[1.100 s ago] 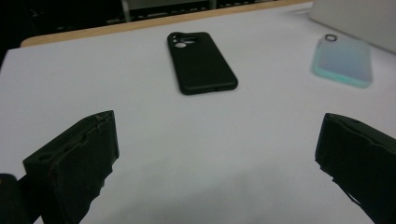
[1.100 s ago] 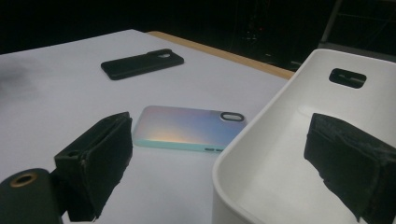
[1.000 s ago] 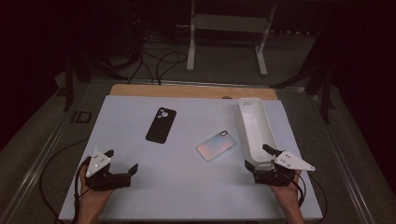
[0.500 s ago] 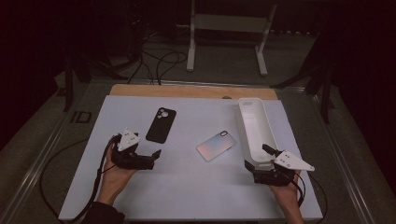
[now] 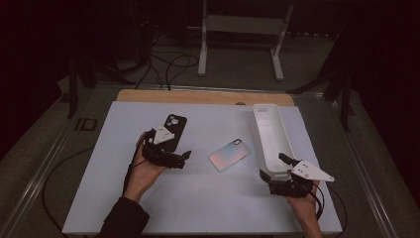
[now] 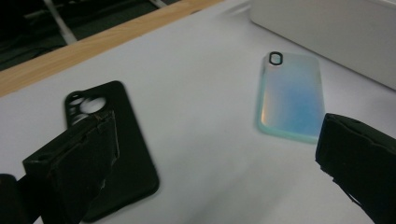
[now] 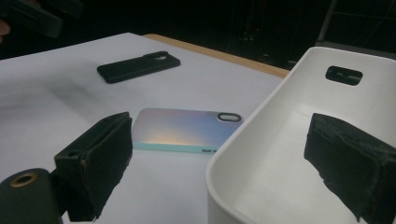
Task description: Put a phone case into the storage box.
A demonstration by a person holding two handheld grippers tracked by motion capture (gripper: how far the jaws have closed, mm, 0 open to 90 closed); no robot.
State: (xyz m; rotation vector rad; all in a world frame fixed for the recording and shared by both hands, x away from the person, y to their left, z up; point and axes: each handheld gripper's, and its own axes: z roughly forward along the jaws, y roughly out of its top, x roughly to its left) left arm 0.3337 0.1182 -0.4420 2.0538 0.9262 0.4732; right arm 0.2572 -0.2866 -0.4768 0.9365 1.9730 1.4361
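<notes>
Evidently your left gripper, jaws wide and empty, sits beside the black case to choose a grab, while your right gripper, equally open, straddles the white bin wall to steady it.

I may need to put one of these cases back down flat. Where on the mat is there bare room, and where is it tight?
Bare room: the mat's near strip between the two forearms, and its far-left part beyond the black case. Tight: the middle, where the left gripper hangs over the black case beside the iridescent case, and the right side, taken by the white tray and right gripper.
</notes>
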